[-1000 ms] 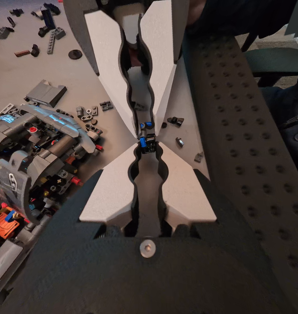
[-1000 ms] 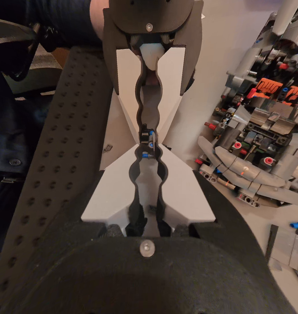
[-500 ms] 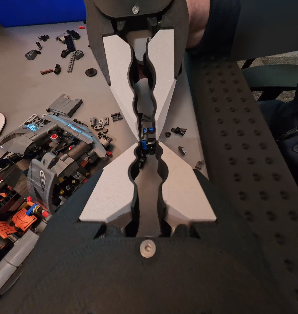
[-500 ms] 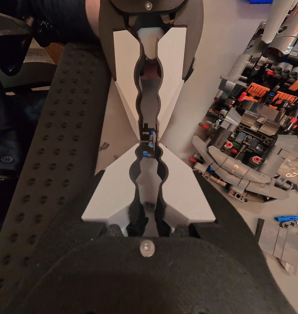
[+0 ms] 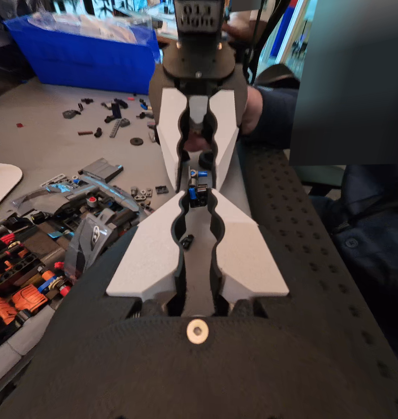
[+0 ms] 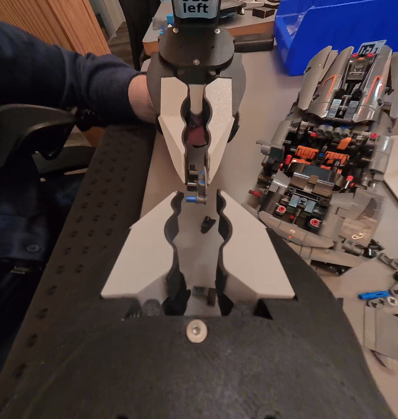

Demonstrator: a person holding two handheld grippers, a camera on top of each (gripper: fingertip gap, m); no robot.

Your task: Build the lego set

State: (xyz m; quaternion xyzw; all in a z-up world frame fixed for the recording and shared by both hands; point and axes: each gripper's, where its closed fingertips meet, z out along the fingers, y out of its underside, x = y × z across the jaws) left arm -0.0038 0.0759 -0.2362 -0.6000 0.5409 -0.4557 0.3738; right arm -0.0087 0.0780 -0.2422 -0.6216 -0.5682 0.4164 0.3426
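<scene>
Lego model (image 6: 325, 181), grey car body with orange and black inner parts, lies on the counter (image 6: 261, 108), to the right in the right wrist view and lower left in the left wrist view. Small subassembly (image 5: 197, 198), black with blue pins and a grey lever, is off the counter, pinched at the tips of the left tool (image 5: 197, 194). Right tool (image 6: 197, 192) faces it tip to tip with its fingers spread; the lever end and a blue pin reach into its gap, contact unclear. Black part (image 6: 207, 224) lies on the counter below the tools. Loose parts (image 5: 116, 118) are scattered far side; more grey pieces with a blue pin (image 6: 372, 295) lie near the model. Blue bin (image 5: 80, 56) sits at the counter's back edge, clear plastic on top, contents too blurred to tell.
</scene>
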